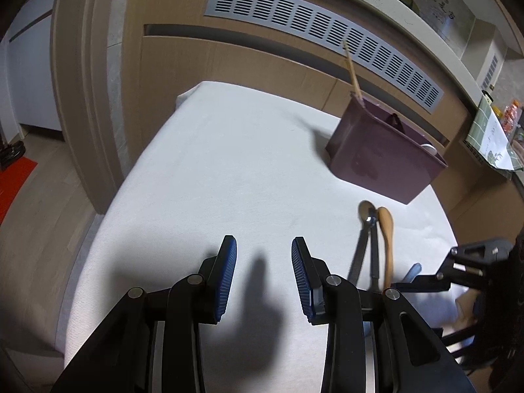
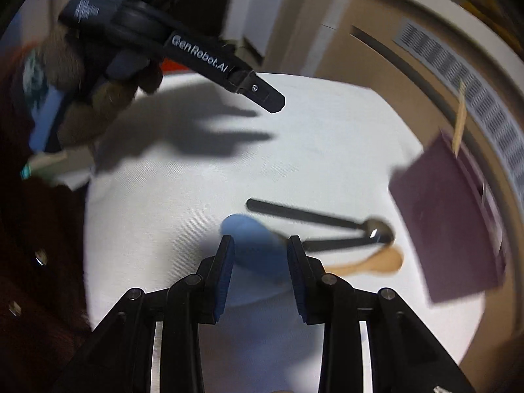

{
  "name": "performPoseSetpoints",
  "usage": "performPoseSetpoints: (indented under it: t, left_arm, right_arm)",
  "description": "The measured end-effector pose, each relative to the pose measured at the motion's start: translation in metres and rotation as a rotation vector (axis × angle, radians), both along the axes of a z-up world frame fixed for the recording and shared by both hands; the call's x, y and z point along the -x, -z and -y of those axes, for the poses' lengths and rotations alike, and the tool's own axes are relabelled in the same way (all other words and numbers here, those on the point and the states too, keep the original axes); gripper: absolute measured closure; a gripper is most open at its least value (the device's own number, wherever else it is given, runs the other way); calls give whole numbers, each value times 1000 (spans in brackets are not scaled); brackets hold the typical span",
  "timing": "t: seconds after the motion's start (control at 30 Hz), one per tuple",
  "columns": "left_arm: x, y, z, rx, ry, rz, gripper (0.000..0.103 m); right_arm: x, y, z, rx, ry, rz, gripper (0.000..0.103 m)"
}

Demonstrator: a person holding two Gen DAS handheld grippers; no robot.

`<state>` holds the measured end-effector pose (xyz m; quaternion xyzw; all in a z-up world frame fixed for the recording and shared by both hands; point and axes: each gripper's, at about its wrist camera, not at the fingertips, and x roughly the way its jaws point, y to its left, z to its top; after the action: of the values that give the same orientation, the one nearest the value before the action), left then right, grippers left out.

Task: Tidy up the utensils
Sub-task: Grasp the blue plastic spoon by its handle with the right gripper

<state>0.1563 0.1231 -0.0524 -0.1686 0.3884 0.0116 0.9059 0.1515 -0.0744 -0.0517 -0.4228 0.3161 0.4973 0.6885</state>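
Note:
A purple utensil holder (image 1: pixel 386 163) (image 2: pixel 452 222) stands at the far right of the white table (image 1: pixel 213 163), with a wooden stick (image 1: pixel 352 68) leaning out of it. In front of it lie a black-handled metal spoon (image 1: pixel 365 229) (image 2: pixel 376 229), a second black handle (image 2: pixel 334 245) and a wooden spoon (image 1: pixel 386 229) (image 2: pixel 376 262). My left gripper (image 1: pixel 263 262) (image 2: pixel 271 101) hovers open over bare cloth. My right gripper (image 2: pixel 260 255) (image 1: pixel 409 278) points down with its jaws apart over a blurred blue spoon (image 2: pixel 255 245). I see no pad pressing on that spoon.
A person's gloved hand (image 2: pixel 98 98) holds the left gripper at the upper left of the right wrist view. A brown cabinet with a grey vent (image 1: pixel 311 29) runs behind the table. Floor and a red mat (image 1: pixel 16 177) lie off the table's left edge.

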Motion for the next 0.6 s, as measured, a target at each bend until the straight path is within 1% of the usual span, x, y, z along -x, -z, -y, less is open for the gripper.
performPoseSetpoints:
  t: [0.03, 0.1, 0.13, 0.17, 0.2, 0.27, 0.37, 0.47, 0.5, 0.57, 0.6]
  left_arm:
    - [1, 1, -2, 2, -5, -3, 67]
    - [1, 3, -7, 10, -17, -10, 67]
    - [2, 4, -8, 13, -20, -13, 67]
    - [1, 5, -10, 16, -24, -17, 67]
    - [1, 5, -10, 18, -26, -19, 67]
    - [0, 7, -9, 22, -25, -23, 67]
    - [-1, 8, -7, 26, -15, -29, 67]
    - [-2, 8, -1, 26, 8, -30, 67]
    - [-2, 8, 0, 26, 11, -31, 67]
    - [-5, 9, 4, 28, 21, -38, 67]
    - [-6, 9, 6, 30, 26, -41, 67]
  right_arm:
    - [-2, 2, -3, 13, -23, -17, 73]
    - [-11, 7, -7, 62, -69, -89, 72]
    - [-14, 8, -7, 73, -78, -102, 69]
    - [-14, 10, -8, 80, -97, -99, 64]
    - [-12, 12, -8, 81, -112, -71, 63]
    - [-13, 14, -11, 81, -101, -69, 61]
    - [-15, 15, -16, 55, -35, -92, 62]
    - [-22, 8, -8, -4, 60, -114, 66]
    - [-27, 3, 0, -49, 115, -141, 69]
    - [-33, -3, 14, -94, 198, -173, 73]
    - [-39, -5, 23, -112, 251, -186, 81]
